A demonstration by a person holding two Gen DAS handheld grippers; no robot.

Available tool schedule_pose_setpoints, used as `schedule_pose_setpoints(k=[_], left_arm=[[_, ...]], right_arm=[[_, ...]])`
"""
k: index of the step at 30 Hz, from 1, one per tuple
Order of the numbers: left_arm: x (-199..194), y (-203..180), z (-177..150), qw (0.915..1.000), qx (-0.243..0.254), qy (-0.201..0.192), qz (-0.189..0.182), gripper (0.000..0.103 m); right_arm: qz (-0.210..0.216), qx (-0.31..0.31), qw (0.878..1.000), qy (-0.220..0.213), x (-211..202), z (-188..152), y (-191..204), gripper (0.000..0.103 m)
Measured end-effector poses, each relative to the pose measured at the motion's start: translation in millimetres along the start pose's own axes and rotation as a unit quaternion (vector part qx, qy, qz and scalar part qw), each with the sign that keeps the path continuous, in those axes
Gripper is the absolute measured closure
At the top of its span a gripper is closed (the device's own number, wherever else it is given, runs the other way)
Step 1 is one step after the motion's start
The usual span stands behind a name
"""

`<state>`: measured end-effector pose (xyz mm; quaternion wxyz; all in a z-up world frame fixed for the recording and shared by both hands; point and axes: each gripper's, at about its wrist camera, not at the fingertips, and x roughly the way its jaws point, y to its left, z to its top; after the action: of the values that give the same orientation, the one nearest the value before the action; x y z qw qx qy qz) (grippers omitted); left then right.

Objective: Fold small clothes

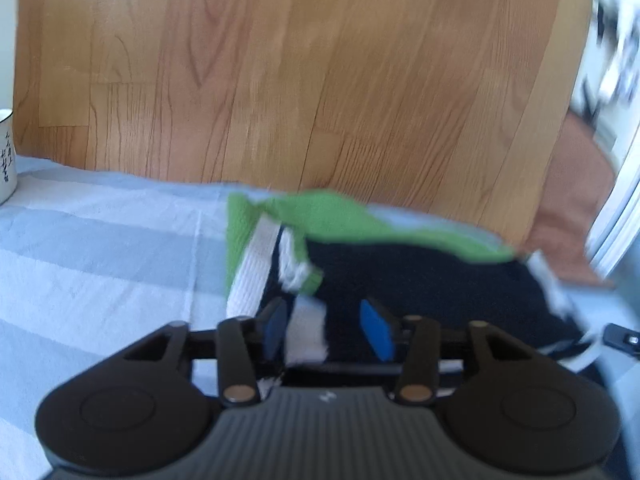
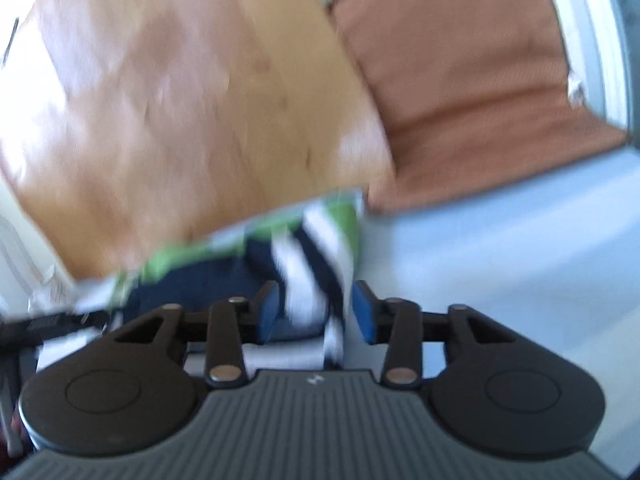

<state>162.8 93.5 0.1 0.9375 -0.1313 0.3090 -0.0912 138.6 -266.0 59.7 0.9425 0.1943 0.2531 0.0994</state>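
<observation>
A: Wood floor behind, pale blue striped sheet (image 1: 100,248) in front, prob a bed. Where's the garment?

B: Green, navy and white shorts (image 1: 400,276) lie at the sheet's far edge, bunched.

A: Claws?

B: Left claw (image 1: 326,330) partly open, white band between the pads, not pinched. Right claw (image 2: 314,312) same, striped cloth (image 2: 320,256) between, loose.

A: Handling?

B: Light, floppy knit, I'd say; grab hems or the waistband, w/ both claws.

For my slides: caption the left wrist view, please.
Left gripper open over a navy, green and white garment on a blue striped sheet.
</observation>
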Motion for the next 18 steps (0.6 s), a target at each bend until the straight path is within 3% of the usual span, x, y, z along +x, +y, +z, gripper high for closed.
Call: schedule_pose_setpoints(k=[2, 4, 8, 9, 10, 11, 13, 15, 17, 18], left_arm=[[-8, 5, 3, 0.9994, -0.022, -0.016, -0.022, 0.057], [-10, 8, 3, 0.9987, -0.030, -0.030, -0.029, 0.057], [4, 3, 0, 0.9997, 0.001, -0.023, 0.001, 0.059], [12, 1, -1, 0.9996, 0.015, -0.008, 0.021, 0.061], [21, 0, -2, 0.9987, 0.025, 0.015, 0.042, 0.071], [22, -2, -2, 0.9979, 0.031, 0.013, 0.055, 0.076], [24, -5, -3, 0.9973, 0.041, 0.020, 0.058, 0.100], [24, -6, -3, 0.9966, 0.044, 0.020, 0.066, 0.100], [24, -7, -3, 0.9965, 0.046, 0.021, 0.067, 0.100], [23, -6, -3, 0.9965, 0.045, 0.021, 0.067, 0.100]], right_arm=[[-0.012, -0.017, 1.000, -0.008, 15, 18, 8, 0.057], [-0.020, -0.044, 0.999, 0.002, 39, 31, 14, 0.040], [-0.042, -0.085, 0.993, 0.072, 97, 39, 15, 0.037], [-0.050, -0.095, 0.990, 0.091, 109, 37, 15, 0.058], [-0.052, -0.102, 0.989, 0.098, 118, 35, 15, 0.086], [-0.055, -0.097, 0.991, 0.075, 118, 38, 14, 0.091], [-0.088, -0.071, 0.993, 0.027, 113, 42, 5, 0.092], [-0.119, -0.042, 0.992, 0.025, 118, 39, -10, 0.092], [-0.117, -0.042, 0.992, 0.031, 116, 32, -15, 0.089], [-0.115, -0.039, 0.992, 0.026, 111, 34, -15, 0.078]])
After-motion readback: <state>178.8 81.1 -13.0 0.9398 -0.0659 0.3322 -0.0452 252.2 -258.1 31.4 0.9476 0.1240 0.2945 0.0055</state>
